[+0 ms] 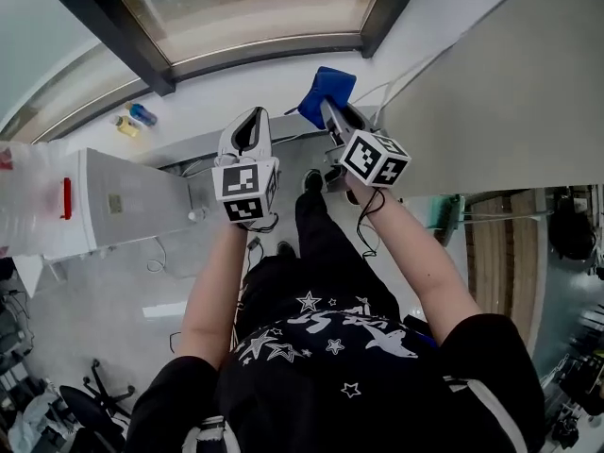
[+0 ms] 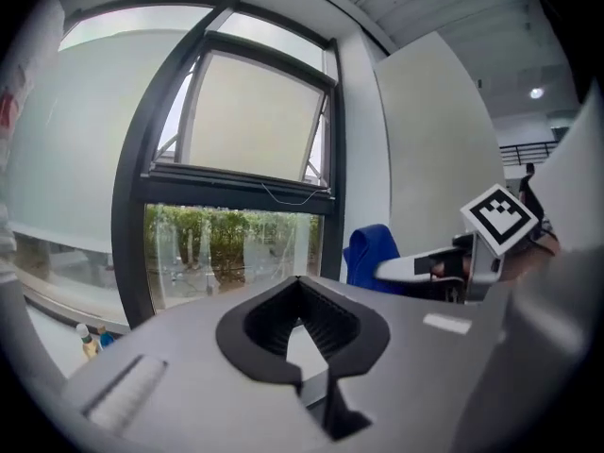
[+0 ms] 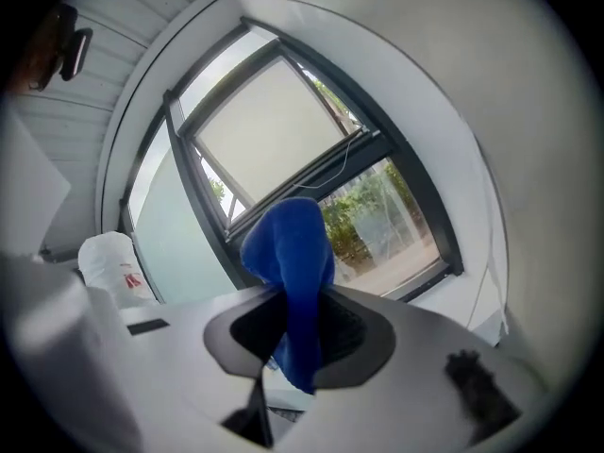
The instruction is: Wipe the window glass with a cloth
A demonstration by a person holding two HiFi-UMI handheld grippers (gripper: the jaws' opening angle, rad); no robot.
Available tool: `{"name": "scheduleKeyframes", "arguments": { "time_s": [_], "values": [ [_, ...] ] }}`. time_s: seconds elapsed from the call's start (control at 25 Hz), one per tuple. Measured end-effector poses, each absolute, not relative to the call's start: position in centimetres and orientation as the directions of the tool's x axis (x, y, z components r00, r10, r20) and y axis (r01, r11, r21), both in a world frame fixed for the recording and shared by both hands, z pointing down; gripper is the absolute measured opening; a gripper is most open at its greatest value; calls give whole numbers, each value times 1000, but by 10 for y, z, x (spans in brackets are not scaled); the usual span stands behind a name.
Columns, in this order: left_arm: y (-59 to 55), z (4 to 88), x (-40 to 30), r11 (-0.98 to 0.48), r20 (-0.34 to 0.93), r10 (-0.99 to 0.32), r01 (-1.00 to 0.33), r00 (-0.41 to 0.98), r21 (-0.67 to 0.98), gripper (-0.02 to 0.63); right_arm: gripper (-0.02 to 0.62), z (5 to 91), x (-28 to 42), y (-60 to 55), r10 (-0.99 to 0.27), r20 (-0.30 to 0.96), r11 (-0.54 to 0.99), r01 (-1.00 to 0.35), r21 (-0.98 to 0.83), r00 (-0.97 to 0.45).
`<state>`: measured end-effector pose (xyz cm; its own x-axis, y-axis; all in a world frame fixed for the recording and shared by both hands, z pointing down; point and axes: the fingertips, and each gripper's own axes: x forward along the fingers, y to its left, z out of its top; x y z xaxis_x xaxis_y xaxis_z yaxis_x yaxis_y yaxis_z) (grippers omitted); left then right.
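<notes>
currently the cloth (image 3: 294, 253) is pinched in the right tool (image 3: 298, 295), raised toward the window glass (image 3: 382, 217) for wiping; the left tool (image 2: 300, 289) is held pressed together, empty.

Soft blue cloth (image 3: 293, 253), glossy window glass (image 2: 231, 248), matt dark frame (image 2: 130, 234)

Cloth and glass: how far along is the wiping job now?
Done: the cloth is picked up, with the right gripper shut on it. In hand: the cloth is held up near the window, seemingly apart from the glass. The left gripper is shut and empty. Left: all the wiping.
</notes>
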<state>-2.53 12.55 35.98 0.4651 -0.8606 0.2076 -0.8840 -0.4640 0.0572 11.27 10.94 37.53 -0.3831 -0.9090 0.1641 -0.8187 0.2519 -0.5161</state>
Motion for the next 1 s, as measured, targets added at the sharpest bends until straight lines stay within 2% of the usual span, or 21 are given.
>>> {"name": "scheduleKeyframes", "arguments": {
  "time_s": [0.2,0.44,0.68,1.0],
  "values": [
    [170,354,-33,-501,207,-845,-865,492,11,8,78,349,131,149,-924,129,235,-802,-549,-359],
    [199,348,-49,-454,226,-864,-891,449,33,8,78,342,116,182,-897,168,307,-851,-427,-408],
    [226,343,-58,-371,218,-901,-927,375,59,8,78,345,103,201,-860,175,370,-822,-433,-479],
    [292,344,-13,-328,212,-919,-943,333,56,8,77,339,137,264,-835,133,430,-785,-447,-533]
  ]
}}
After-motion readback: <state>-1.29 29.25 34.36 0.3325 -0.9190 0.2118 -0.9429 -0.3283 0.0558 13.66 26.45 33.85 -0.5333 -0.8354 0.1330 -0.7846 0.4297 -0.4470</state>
